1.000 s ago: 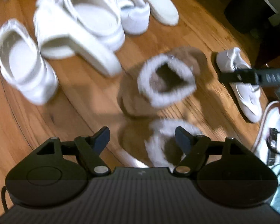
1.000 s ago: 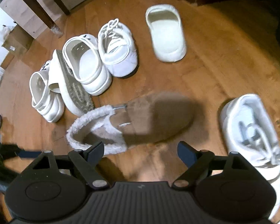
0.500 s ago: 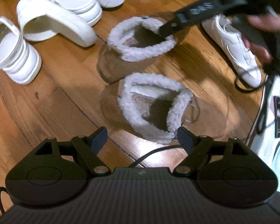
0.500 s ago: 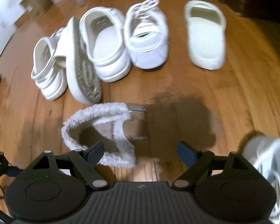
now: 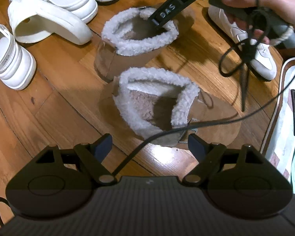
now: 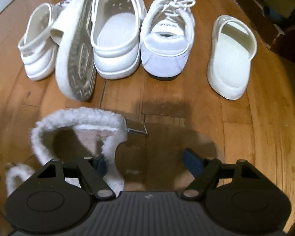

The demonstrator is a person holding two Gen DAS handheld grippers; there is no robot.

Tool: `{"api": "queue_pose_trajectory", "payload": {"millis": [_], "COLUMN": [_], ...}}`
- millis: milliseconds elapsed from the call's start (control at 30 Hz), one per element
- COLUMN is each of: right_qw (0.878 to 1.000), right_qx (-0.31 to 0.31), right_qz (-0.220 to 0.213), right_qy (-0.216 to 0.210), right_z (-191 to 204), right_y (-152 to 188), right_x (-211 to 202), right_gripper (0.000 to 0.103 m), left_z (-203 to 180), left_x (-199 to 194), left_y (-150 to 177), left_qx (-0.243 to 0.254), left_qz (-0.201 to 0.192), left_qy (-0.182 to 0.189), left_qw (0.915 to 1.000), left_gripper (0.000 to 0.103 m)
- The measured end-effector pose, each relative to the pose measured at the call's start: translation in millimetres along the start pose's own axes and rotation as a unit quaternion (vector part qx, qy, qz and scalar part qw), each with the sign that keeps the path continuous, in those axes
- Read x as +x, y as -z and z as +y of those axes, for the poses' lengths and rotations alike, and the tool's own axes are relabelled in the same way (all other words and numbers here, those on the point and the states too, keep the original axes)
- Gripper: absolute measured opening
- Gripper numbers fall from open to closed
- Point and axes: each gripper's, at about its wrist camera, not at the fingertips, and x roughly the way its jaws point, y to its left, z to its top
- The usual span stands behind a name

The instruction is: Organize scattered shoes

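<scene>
Far boot (image 5: 135, 45), upper centre: light, soft, floppy; pinch fleece collar. Your right gripper (image 6: 143, 160) spread astride cuff, left gripper (image 5: 149, 143) spread, empty.

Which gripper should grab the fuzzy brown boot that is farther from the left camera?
Probably the right gripper: one finger is already inside the far boot, jaws open.

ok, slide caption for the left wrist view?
Open left gripper above near fleece-lined boot; right gripper reaches into far boot.
</scene>
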Motion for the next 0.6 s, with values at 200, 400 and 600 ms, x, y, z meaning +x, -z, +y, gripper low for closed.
{"api": "queue_pose_trajectory", "payload": {"millis": [200,400,600], "right_qw": [0.999,0.999,0.989], "right_qx": [-0.028,0.023,0.144], "right_qz": [-0.005,0.004,0.031], "right_qy": [0.045,0.035,-0.015], "right_z": [9.8,1.9,-26.1], "right_y": [-1.1,-3.9,4.9], "right_x": [10.5,-7.8,-24.3], "right_gripper": [0.051,0.023,0.022], "left_z": [12.0,20.2,28.3], "left_x": [-0.7,-1.2,-5.5], "left_y": [4.7,14.3,19.2], "left_qx": [-0.018,-0.029,-0.043], "left_qz": [0.002,0.011,0.013], "left_qy": [-0.009,-0.010,-0.006], "left_qw": [0.9998,0.9995,0.9990], "left_gripper": [0.087,0.087,0.087]}}
